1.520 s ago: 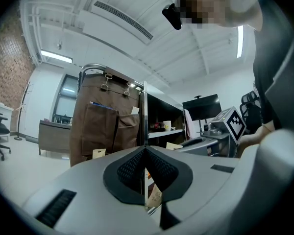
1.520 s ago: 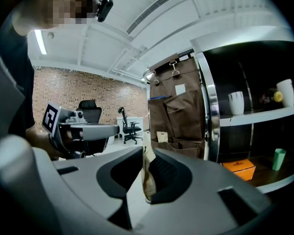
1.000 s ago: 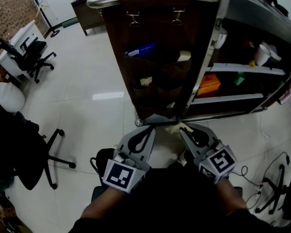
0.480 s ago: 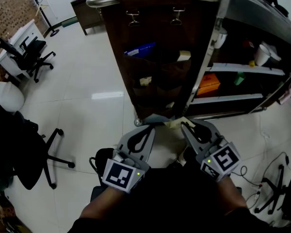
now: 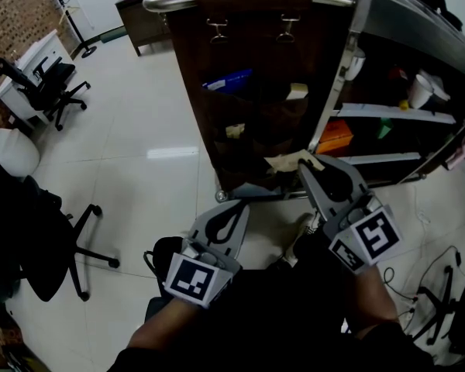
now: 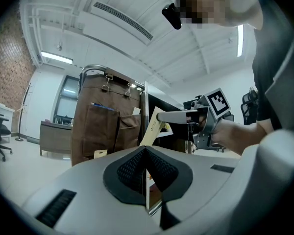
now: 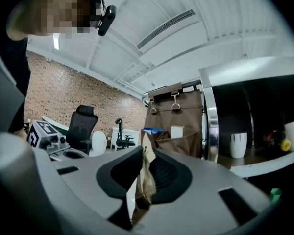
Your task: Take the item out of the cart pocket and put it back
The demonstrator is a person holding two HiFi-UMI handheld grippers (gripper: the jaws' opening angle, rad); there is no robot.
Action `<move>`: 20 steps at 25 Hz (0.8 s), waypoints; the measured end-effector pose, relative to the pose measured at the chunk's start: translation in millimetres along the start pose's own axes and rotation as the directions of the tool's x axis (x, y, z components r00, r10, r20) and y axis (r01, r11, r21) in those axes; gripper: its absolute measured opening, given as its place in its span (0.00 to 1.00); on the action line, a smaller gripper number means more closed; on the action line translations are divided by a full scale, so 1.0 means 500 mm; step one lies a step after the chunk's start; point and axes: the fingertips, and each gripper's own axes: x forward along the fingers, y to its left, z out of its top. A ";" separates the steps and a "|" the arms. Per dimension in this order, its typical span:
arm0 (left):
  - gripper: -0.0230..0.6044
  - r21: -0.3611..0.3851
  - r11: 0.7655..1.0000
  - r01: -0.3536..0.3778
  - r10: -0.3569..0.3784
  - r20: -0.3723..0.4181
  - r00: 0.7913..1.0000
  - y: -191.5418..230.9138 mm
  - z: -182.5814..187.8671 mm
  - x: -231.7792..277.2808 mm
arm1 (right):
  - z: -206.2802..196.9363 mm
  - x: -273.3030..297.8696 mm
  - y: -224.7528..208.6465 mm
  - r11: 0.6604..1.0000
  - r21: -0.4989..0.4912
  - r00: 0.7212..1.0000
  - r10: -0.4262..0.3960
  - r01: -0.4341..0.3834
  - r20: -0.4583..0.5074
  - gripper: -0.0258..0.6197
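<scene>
A brown hanging pocket organiser point(image 5: 256, 68) covers the end of a metal cart. Its pockets hold a blue item point(image 5: 226, 80), a cream item point(image 5: 297, 91) and a small pale item point(image 5: 234, 130). My right gripper point(image 5: 306, 163) is shut on a beige paper packet point(image 5: 285, 162) and holds it up in front of the lower pockets. The right gripper view shows the packet point(image 7: 146, 173) pinched between the pads. My left gripper point(image 5: 234, 205) hangs lower, near the cart's foot, shut with nothing in it. From the left gripper view the packet point(image 6: 154, 124) shows at the right gripper's tip.
The cart's shelves to the right carry an orange box point(image 5: 335, 136) and a white cup point(image 5: 420, 89). Office chairs point(image 5: 43, 87) stand at the left, with a black chair point(image 5: 39, 239) close by. Cables point(image 5: 438, 285) lie on the tiled floor at the right.
My right gripper has risen and gone forward with the packet, from near the cart's foot up to the lower pockets. The left gripper has stayed put.
</scene>
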 end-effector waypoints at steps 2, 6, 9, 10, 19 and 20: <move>0.04 -0.002 1.000 -0.004 0.004 0.002 1.000 0.003 0.001 0.000 | 0.018 0.006 -0.011 1.000 -0.021 1.000 -0.012 0.013 0.016 0.14; 0.04 0.000 1.000 -0.006 0.006 -0.001 1.000 0.007 0.000 -0.001 | 0.054 0.026 -0.030 0.997 -0.075 0.998 -0.032 0.036 0.046 0.14; 0.04 0.000 1.000 -0.008 0.008 -0.003 1.000 0.008 -0.001 -0.002 | 0.066 0.047 -0.041 0.992 -0.121 0.998 -0.036 0.041 0.046 0.14; 0.04 0.001 1.000 -0.008 0.008 -0.002 1.000 0.008 -0.001 -0.002 | 0.067 0.055 -0.046 0.990 -0.134 0.998 -0.037 0.042 0.045 0.14; 0.04 0.002 1.000 -0.015 0.015 -0.005 1.000 0.015 -0.001 0.000 | -0.008 0.129 -0.091 0.988 -0.146 0.999 -0.044 0.040 -0.021 0.14; 0.04 0.003 1.000 -0.016 0.016 -0.003 1.000 0.016 -0.001 0.001 | -0.018 0.136 -0.096 0.988 -0.148 0.998 -0.050 0.044 -0.034 0.14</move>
